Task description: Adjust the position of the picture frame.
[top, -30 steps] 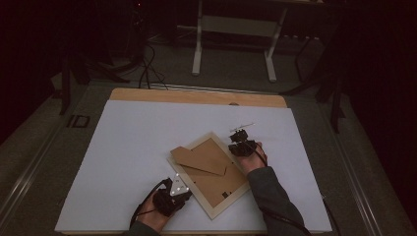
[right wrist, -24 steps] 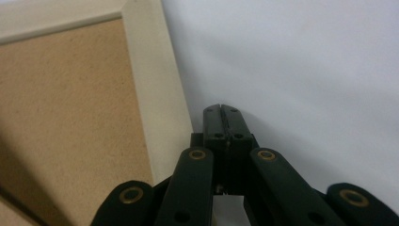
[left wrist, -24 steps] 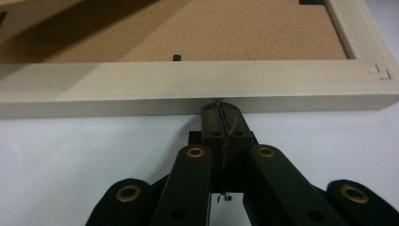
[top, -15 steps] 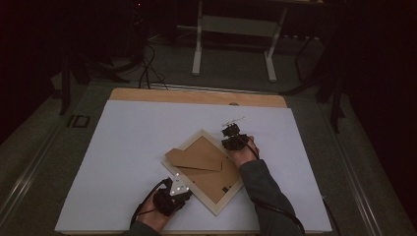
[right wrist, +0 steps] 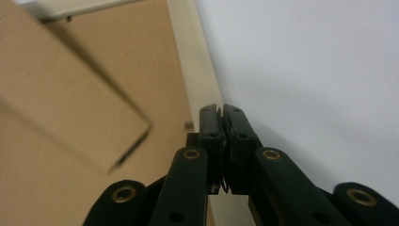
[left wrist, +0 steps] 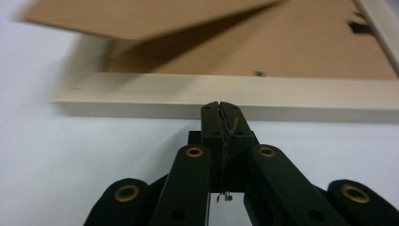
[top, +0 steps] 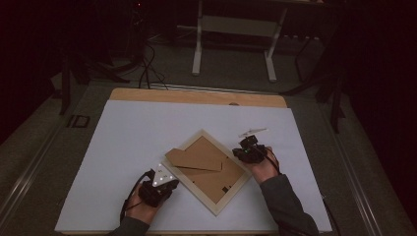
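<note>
1. Picture frame [top: 206,172] is lying face-down on the white bench top [top: 123,147], turned diamond-wise, nearer the front edge than the back, approx. centred left-to-right.
2. Brown backing board is facing up; cardboard stand flap [top: 194,157] is lifting off it toward the frame's left corner.
3. Left gripper [top: 162,178], high view: sitting just beside the frame's left-front rail, near the bench's front edge.
4. Left gripper view: fingers [left wrist: 211,123] are pressing together, nothing between them; tips are pointing at the pale wood rail [left wrist: 226,96]. Contact w/ rail: cannot tell.
5. Right gripper [top: 246,150], high view: sitting at the frame's right corner.
6. Right gripper view: fingers [right wrist: 209,129] are almost closed, holding nothing; tips are hovering over the rail [right wrist: 197,70] beside bare bench.
</note>
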Tool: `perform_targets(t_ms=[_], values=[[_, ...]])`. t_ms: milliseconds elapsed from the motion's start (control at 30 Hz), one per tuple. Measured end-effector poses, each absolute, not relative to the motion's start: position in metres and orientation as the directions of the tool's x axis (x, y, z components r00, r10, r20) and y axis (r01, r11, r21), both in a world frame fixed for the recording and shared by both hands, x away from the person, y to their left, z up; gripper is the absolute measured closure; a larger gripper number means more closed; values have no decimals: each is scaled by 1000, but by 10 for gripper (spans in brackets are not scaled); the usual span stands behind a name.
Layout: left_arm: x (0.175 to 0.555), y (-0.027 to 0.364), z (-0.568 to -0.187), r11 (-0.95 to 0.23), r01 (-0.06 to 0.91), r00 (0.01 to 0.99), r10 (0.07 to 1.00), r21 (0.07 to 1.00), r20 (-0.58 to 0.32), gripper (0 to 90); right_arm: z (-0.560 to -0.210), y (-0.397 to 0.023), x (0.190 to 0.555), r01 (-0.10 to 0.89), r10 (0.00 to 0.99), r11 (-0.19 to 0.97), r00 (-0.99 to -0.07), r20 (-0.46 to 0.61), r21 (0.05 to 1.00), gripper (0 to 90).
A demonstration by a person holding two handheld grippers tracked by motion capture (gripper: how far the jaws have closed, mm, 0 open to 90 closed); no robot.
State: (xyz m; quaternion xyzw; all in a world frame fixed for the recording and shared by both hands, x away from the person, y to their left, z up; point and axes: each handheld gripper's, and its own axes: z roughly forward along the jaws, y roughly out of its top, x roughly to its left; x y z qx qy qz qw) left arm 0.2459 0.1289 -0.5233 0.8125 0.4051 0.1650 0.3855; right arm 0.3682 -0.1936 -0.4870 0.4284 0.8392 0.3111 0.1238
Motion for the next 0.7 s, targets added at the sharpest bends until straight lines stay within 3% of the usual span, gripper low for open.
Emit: perform_targets(t_ms=[700], values=[[274, 180, -521, -257, 583, 465, 883, 771, -57, 894, -513, -251, 299, 699, 836, 410, -544, 63, 586, 900]])
